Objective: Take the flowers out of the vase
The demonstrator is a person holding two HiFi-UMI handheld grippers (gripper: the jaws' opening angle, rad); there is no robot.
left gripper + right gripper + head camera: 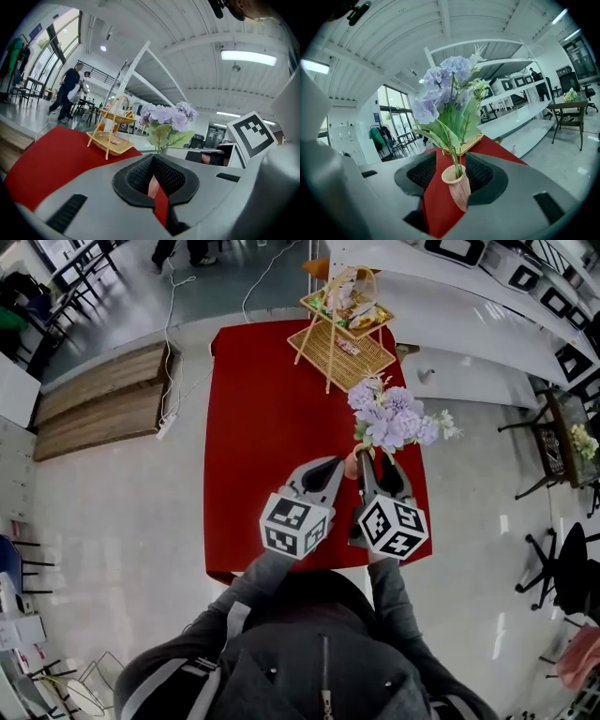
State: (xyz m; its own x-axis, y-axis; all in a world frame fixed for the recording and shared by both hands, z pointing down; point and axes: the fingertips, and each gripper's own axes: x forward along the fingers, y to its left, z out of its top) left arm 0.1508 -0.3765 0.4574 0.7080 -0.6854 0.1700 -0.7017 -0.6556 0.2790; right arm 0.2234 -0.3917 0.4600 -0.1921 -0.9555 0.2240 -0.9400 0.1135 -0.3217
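A bunch of pale purple flowers (394, 418) with green leaves stands in a small peach vase (353, 465) on the red table (267, 418). In the right gripper view the vase (459, 188) sits upright between the jaws of my right gripper (452, 158), which is open; red cloth shows between the vase and the left jaw, and the vase is close against the right jaw. The flowers (445, 91) rise above the jaws. My left gripper (153, 157) is shut just left of the vase, and a sliver of the vase (152, 186) shows through its slit. Both grippers (336, 465) (377, 463) flank the vase.
A two-tier bamboo basket rack (342, 329) with small items stands at the table's far end, also in the left gripper view (111, 131). A white curved counter (469, 306) lies to the right, chairs and a small table (562, 437) beyond. People walk in the background.
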